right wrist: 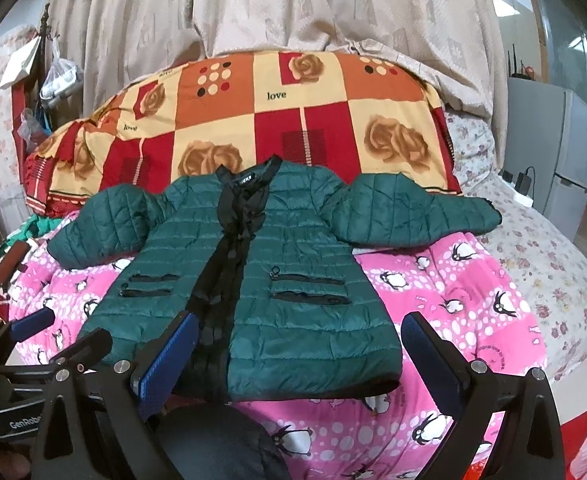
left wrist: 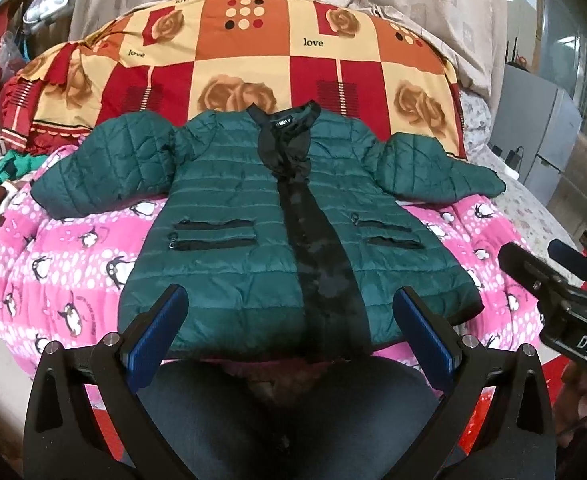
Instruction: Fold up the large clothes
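A dark green quilted jacket (left wrist: pixel 229 208) (right wrist: pixel 293 280) lies spread flat, front up, on a pink penguin blanket (left wrist: pixel 65 272) (right wrist: pixel 445 300). Its sleeves stretch out to both sides, and a black placket runs down its middle. My left gripper (left wrist: pixel 291 294) hovers open just before the hem, blue pads wide apart, nothing between them. My right gripper (right wrist: pixel 300 318) stands open likewise near the hem's right half. Each gripper shows in the other's view: the right gripper (left wrist: pixel 533 252) at the right edge, the left gripper (right wrist: pixel 73 326) at the lower left.
A red and orange rose-patterned quilt (left wrist: pixel 253 60) (right wrist: pixel 293 112) is heaped behind the jacket, with a beige curtain (right wrist: pixel 293 8) beyond it. Loose clothes (left wrist: pixel 5 168) lie at the left. A silver fridge (right wrist: pixel 553 148) stands to the right. A person's dark-trousered leg (left wrist: pixel 285 408) is below the hem.
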Motion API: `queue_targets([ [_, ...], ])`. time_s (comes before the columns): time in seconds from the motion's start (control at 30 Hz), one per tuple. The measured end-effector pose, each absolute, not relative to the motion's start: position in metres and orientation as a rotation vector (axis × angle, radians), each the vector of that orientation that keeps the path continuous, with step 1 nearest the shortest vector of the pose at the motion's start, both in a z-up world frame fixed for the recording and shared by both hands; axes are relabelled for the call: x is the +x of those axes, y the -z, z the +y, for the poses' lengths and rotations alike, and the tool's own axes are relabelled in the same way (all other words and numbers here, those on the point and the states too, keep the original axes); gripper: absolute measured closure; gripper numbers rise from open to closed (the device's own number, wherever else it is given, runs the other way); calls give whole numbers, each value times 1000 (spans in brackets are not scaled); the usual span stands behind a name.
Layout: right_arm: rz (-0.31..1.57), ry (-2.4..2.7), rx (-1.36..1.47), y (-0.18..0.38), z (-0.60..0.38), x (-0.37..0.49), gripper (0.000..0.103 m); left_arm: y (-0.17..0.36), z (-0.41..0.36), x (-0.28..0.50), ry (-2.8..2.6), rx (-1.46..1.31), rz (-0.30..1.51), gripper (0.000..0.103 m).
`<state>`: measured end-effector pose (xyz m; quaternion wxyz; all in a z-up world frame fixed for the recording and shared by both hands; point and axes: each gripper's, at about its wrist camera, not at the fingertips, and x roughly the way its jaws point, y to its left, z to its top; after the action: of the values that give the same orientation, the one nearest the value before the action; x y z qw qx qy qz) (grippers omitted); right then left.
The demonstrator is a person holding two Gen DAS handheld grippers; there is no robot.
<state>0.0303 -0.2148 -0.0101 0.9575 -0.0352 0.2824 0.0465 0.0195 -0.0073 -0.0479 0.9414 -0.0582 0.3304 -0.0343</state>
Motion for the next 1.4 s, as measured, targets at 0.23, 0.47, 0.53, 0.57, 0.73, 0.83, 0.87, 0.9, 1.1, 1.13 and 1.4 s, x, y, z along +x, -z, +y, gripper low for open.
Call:
queue_targets([
  [0.23,619,-97,-103,26,-200,57,2,56,7,39,83,-112,656,0],
  [0.47,658,-171,-75,47,-172,96,2,74,40,81,0,-102,661,0],
  [0.53,661,-202,-51,53,-164,106,2,88,50,94,-34,-113,693,0],
  [0.57,659,-217,-35,56,-160,112,2,95,54,100,-48,-117,709,0],
  [0.73,596,-272,36,68,-139,131,2,130,63,119,-94,-152,799,0],
  [0.83,603,-279,54,79,-132,139,2,139,64,125,-92,-178,856,0],
  [0.87,619,-275,53,82,-131,142,2,140,64,125,-101,-184,852,0],
  [0.9,634,-265,63,84,-132,144,2,140,65,124,-110,-189,845,0],
  [1.1,683,-193,153,93,-152,153,2,139,49,120,-136,-108,796,0],
  [1.13,688,-191,153,94,-153,153,2,139,47,122,-135,-96,795,0],
  [1.4,684,-185,105,94,-148,152,2,138,44,123,-145,-52,789,0],
])
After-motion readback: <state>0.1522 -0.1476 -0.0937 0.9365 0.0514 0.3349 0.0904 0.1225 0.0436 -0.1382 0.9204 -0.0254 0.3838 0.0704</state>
